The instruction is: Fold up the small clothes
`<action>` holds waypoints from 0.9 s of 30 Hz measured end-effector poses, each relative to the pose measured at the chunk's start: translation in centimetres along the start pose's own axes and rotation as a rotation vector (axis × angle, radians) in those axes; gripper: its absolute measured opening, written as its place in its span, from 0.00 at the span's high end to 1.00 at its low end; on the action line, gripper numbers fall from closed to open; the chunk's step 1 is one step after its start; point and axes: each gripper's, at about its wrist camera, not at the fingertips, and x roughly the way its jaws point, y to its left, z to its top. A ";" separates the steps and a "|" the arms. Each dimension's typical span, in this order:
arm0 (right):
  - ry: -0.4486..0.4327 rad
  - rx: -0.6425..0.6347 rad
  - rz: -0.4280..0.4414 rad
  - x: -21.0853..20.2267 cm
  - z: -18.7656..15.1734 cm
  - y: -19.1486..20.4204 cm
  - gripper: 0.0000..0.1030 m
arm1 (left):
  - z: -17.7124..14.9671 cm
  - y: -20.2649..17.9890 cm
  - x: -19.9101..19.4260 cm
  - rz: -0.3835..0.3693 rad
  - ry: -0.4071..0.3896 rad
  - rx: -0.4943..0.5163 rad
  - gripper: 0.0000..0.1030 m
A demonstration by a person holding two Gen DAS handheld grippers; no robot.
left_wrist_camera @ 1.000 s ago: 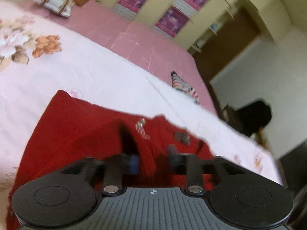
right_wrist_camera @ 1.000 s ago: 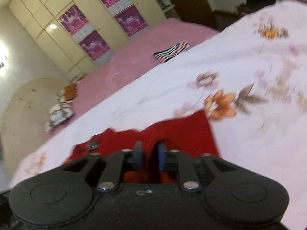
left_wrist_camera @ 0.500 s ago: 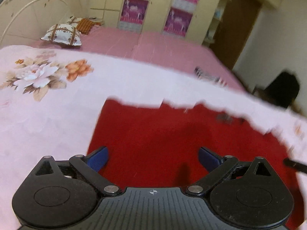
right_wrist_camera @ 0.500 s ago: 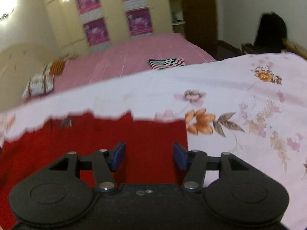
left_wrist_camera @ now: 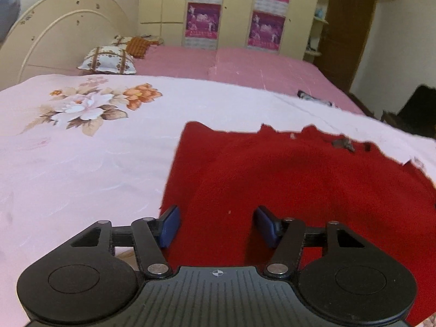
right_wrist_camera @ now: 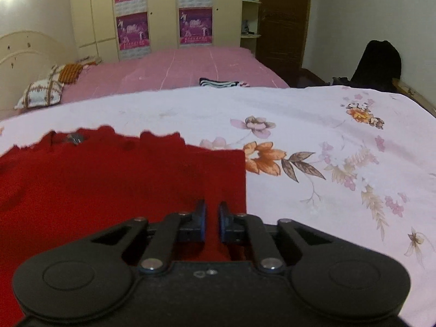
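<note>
You are working in a bedroom, over a bed spread with a pale pink floral sheet [left_wrist_camera: 81,163], with a plain pink bedspread [left_wrist_camera: 231,68] beyond it running to cream wardrobe doors hung with purple posters [right_wrist_camera: 132,31] at 12 o'clock. In the left wrist view a curved cream headboard [left_wrist_camera: 62,38] sits at 10 o'clock with a patterned pillow [left_wrist_camera: 107,61] below it, and a dark wooden door [left_wrist_camera: 348,30] stands at 1 o'clock. The red garment [left_wrist_camera: 299,185] lies flat on the floral sheet, its far edge ragged-looking in the blur, with a small dark tag or print [left_wrist_camera: 342,144] near that edge. Your left gripper [left_wrist_camera: 216,226] is over the garment's near left corner; its jaws are closing, about half apart, the red fabric lying between the blue pads [left_wrist_camera: 170,226], and I cannot tell whether they touch the cloth. In the right wrist view your right gripper [right_wrist_camera: 212,224] is at the garment's [right_wrist_camera: 109,185] near right corner, just inside its straight right edge; its jaws are closing to a narrow gap, with red cloth seen through the gap, though the pads do not visibly press on it. A folded striped garment [right_wrist_camera: 218,83] lies on the pink bedspread at 12 o'clock, well apart from the red one, and a dark bag-like shape [right_wrist_camera: 377,65] stands at 2 o'clock by the wall.
</note>
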 end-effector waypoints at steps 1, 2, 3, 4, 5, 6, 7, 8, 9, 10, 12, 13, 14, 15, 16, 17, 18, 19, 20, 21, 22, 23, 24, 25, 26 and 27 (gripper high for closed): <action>-0.020 -0.005 -0.004 -0.5 0.2 0.1 0.78 | 0.1 0.2 -0.5 -0.020 -0.009 -0.017 0.40; -0.046 -0.014 -0.012 -1.1 0.4 0.2 0.78 | 0.3 0.0 -1.2 -0.026 -0.029 -0.024 0.40; -0.074 -0.019 -0.011 -1.7 0.7 0.4 0.78 | 0.5 -0.4 -1.8 -0.034 -0.056 -0.016 0.40; -0.087 -0.013 -0.001 -1.9 1.1 0.4 0.77 | 0.9 -0.9 -2.3 -0.051 -0.078 -0.004 0.40; -0.096 -0.005 0.019 -2.1 1.6 0.7 0.77 | 1.2 -1.5 -2.5 -0.070 -0.089 0.010 0.40; -0.098 -0.002 0.044 -2.2 2.0 1.1 0.77 | 1.6 -2.4 -2.4 -0.088 -0.090 0.030 0.40; -0.094 -0.007 0.073 -2.1 2.3 1.8 0.76 | 1.9 -3.2 -2.1 -0.100 -0.084 0.044 0.40; -0.090 -0.017 0.093 -1.8 2.4 2.4 0.77 | 2.1 -3.8 -1.6 -0.109 -0.079 0.053 0.40; -0.084 -0.038 0.110 -1.5 2.5 3.3 0.77 | 2.2 -4.5 -1.1 -0.113 -0.074 0.062 0.40; -0.080 -0.061 0.121 -1.1 2.6 4.3 0.77 | 2.4 -5.1 -0.4 -0.111 -0.065 0.073 0.40; -0.076 -0.082 0.134 -0.2 2.8 5.5 0.79 | 3.0 -5.5 1.8 -0.115 -0.016 0.064 0.40; -0.062 -0.081 0.138 0.6 3.1 5.9 0.79 | 3.1 -5.7 2.6 -0.112 0.002 0.055 0.40; -0.050 -0.075 0.140 1.2 3.3 6.1 0.79 | 3.2 -5.6 3.7 -0.094 0.016 0.055 0.40; -0.031 -0.070 0.145 2.0 3.5 6.2 0.79 | 3.2 -5.5 4.4 -0.075 0.019 0.069 0.40; -0.013 -0.077 0.143 2.7 3.6 6.4 0.78 | 3.1 -5.4 4.8 -0.064 0.011 0.081 0.40; 0.001 -0.102 0.122 3.4 3.1 6.6 0.78 | 3.0 -5.3 4.8 -0.055 -0.002 0.090 0.40; 0.009 -0.139 0.081 4.2 2.8 6.5 0.78 | 2.9 -5.3 4.7 -0.040 -0.008 0.104 0.40; -0.005 -0.172 0.040 4.8 2.3 6.4 0.80 | 2.7 -5.0 4.7 -0.030 -0.013 0.110 0.40; -0.036 -0.180 0.012 5.1 2.0 5.6 0.81 | 2.5 -4.8 4.6 -0.030 -0.017 0.104 0.40; -0.044 -0.158 -0.008 5.3 2.0 4.8 0.82 | 2.5 -4.5 4.6 -0.031 -0.021 0.100 0.41; -0.044 -0.124 -0.013 5.3 2.1 4.1 0.82 | 2.4 -4.3 4.5 -0.034 -0.025 0.100 0.42; -0.042 -0.108 -0.018 5.3 2.2 3.6 0.82 | 2.3 -4.3 4.3 -0.033 -0.027 0.103 0.44; -0.043 -0.115 -0.024 5.4 2.1 3.5 0.82 | 2.4 -4.3 4.1 -0.030 -0.027 0.098 0.45; -0.042 -0.128 -0.032 5.4 2.0 3.5 0.82 | 2.4 -4.1 4.0 -0.028 -0.027 0.081 0.46; -0.035 -0.128 -0.032 5.3 2.1 3.5 0.82 | 2.4 -3.8 3.8 -0.031 -0.027 0.056 0.46; -0.025 -0.112 -0.028 5.0 2.3 3.4 0.82 | 2.4 -3.7 3.2 -0.034 -0.032 0.036 0.46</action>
